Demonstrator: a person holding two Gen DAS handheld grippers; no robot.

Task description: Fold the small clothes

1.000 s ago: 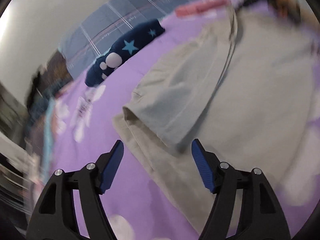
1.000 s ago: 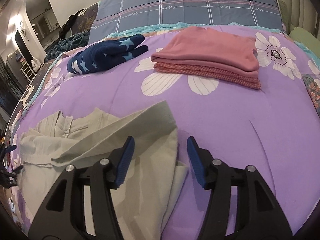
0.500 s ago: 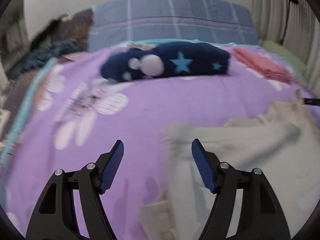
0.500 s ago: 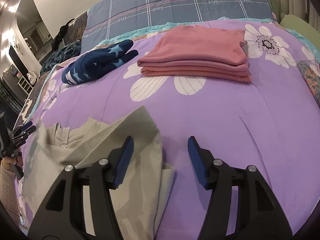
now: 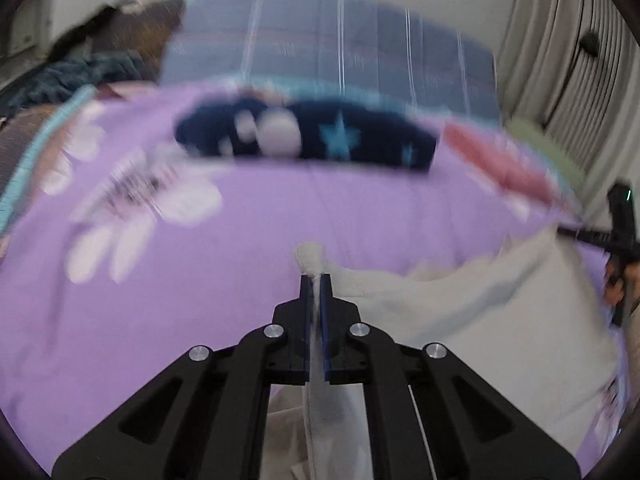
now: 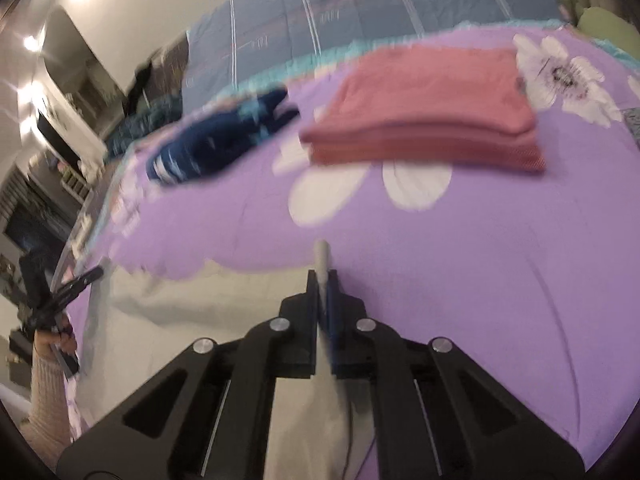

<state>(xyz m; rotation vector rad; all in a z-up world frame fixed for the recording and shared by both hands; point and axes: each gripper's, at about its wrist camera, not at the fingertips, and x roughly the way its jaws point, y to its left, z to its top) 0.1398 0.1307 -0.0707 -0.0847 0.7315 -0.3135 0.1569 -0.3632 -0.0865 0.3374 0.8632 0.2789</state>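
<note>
Your left gripper [image 5: 316, 280] has just been closing, and its blue fingers [image 5: 326, 300] now pinch a bunched edge of the pale beige garment [image 5: 460, 320]; a small tuft of cloth pokes out past the tips at the centre of the left wrist frame. From there the garment spreads across the lower right of that frame, lying on the purple flowered bedspread [image 5: 240, 300].

Your right gripper [image 6: 322, 280] has also just been closing, and its fingers [image 6: 332, 300] clamp another edge of the same garment, with a thin fold standing up between the tips in the middle of the right wrist frame. The cloth runs from there toward the lower left of that frame.

Each gripper shows in the other's view: the right one at the far right edge of the left wrist frame, the left one at the left edge of the right wrist frame, held by your hand [image 6: 52, 340] in a pale knitted sleeve [image 6: 48, 400].

In the upper part of both frames, well apart from the garment, lie a navy star-patterned garment [image 6: 212, 148] and, to its right, a folded pink stack [image 6: 432, 120]. Behind them, a blue checked quilt [image 6: 360, 20] lies at the far end of the bed. Both views are blurred
</note>
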